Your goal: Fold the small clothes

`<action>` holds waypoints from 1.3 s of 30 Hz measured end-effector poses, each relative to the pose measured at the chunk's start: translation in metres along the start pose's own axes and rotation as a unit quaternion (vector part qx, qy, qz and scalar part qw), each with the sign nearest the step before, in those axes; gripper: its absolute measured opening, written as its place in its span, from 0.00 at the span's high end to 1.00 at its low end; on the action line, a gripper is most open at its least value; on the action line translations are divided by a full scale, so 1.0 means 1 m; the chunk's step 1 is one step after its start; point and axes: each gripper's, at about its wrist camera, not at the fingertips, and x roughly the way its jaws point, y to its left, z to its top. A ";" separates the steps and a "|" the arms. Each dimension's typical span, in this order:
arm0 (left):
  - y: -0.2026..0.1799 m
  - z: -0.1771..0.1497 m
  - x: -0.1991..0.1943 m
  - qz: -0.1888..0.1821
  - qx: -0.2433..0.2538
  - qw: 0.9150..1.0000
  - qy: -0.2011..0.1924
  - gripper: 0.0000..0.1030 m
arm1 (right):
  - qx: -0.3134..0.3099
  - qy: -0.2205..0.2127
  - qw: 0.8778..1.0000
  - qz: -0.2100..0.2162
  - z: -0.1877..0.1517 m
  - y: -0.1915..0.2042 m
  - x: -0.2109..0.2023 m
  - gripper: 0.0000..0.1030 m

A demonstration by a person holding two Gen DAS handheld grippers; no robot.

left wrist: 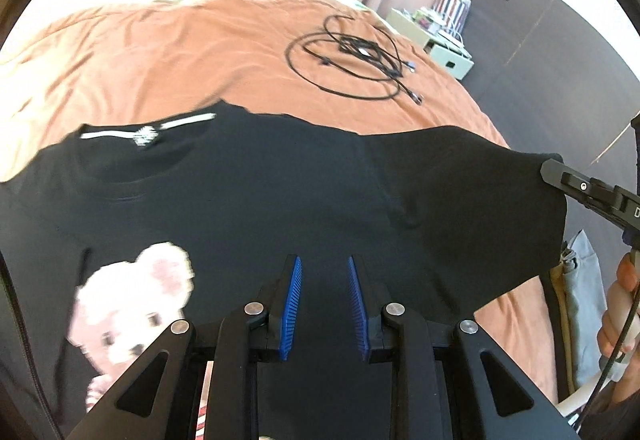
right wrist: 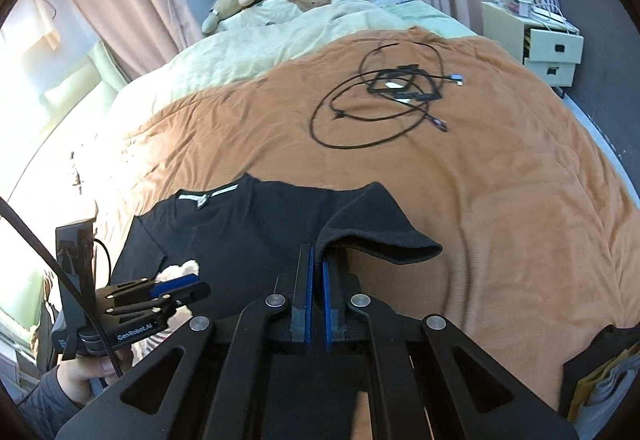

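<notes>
A small black T-shirt point(left wrist: 280, 176) with a pink bear print point(left wrist: 132, 304) lies on the orange bedspread point(left wrist: 160, 52), collar away from me. My left gripper point(left wrist: 324, 260) is open and hovers over the shirt's middle, empty. My right gripper point(right wrist: 317, 252) is shut on the shirt's right sleeve point(right wrist: 380, 232) and holds it lifted off the bed. In the left wrist view the right gripper point(left wrist: 550, 164) grips the sleeve's tip at the far right. In the right wrist view the left gripper point(right wrist: 188, 286) sits low at the left over the bear print.
A coil of black cables point(left wrist: 356, 60) lies on the bedspread beyond the shirt; it also shows in the right wrist view point(right wrist: 392, 96). A white bedside drawer unit point(right wrist: 540, 44) stands at the right. Pillows and soft toys point(right wrist: 240, 0) lie at the head of the bed.
</notes>
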 end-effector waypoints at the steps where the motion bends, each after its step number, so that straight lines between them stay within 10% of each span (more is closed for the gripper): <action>1: 0.004 -0.001 -0.007 0.001 -0.001 1.000 -0.002 0.75 | -0.004 0.001 1.000 0.000 0.001 0.007 0.000 0.99; 24: 0.094 -0.041 -0.083 0.038 -0.025 0.999 -0.005 0.75 | -0.046 0.068 0.997 -0.005 -0.005 0.120 0.066 0.98; 26: 0.100 -0.041 -0.082 0.044 -0.027 0.999 -0.004 0.75 | -0.030 0.083 0.996 0.012 -0.008 0.120 0.075 0.83; 27: 0.102 -0.041 -0.081 0.045 -0.028 0.999 -0.003 0.75 | -0.020 0.080 0.996 0.020 -0.008 0.117 0.075 0.54; 29: 0.105 -0.041 -0.077 0.045 -0.031 0.999 0.003 0.75 | -0.009 0.056 0.998 0.031 -0.012 0.108 0.069 0.31; 39: 0.079 -0.037 -0.038 0.040 -0.004 0.999 0.028 0.60 | 0.107 0.015 0.994 -0.001 -0.063 0.025 0.040 0.38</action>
